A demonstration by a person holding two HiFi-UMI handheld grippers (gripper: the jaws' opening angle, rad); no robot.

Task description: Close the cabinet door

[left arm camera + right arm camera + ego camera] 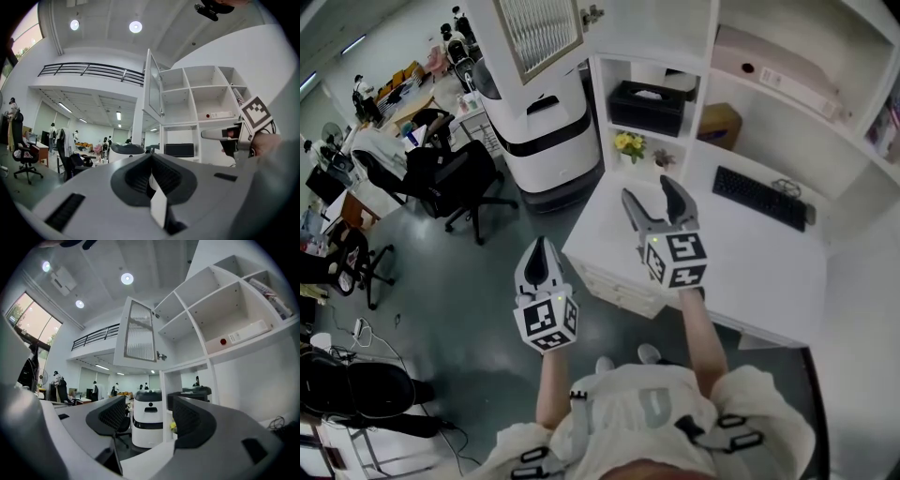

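White-framed with a ribbed glass pane, the cabinet door (539,33) (152,89) (140,331) stands open high above the desk's (750,272) left edge. Its long axis is upright. It swings out from the top left compartment of the shelf unit (787,84) and away from the shelves, so the pane faces the open room. The left gripper view sees it nearly edge-on, and the right gripper view sees the pane almost full. A small metal fitting (161,356) sits at the door's lower corner on the shelf side.

The left gripper (539,242) (151,161) hangs off the desk, past its front left corner and over the grey floor, with its jaws pressed together on nothing. The right gripper (649,189) (150,413) is over the desk's left part, with its jaws spread wide and empty and pointing up toward the shelves. Both are well below the door.

A keyboard (759,197) lies toward the desk's back edge. Yellow flowers (628,143) and a black box (647,108) sit in the low compartments at the back left corner. Left of the desk's left edge stands a white wheeled machine (539,131), with an office chair (455,178) further out. Bare floor lies between them and the person.
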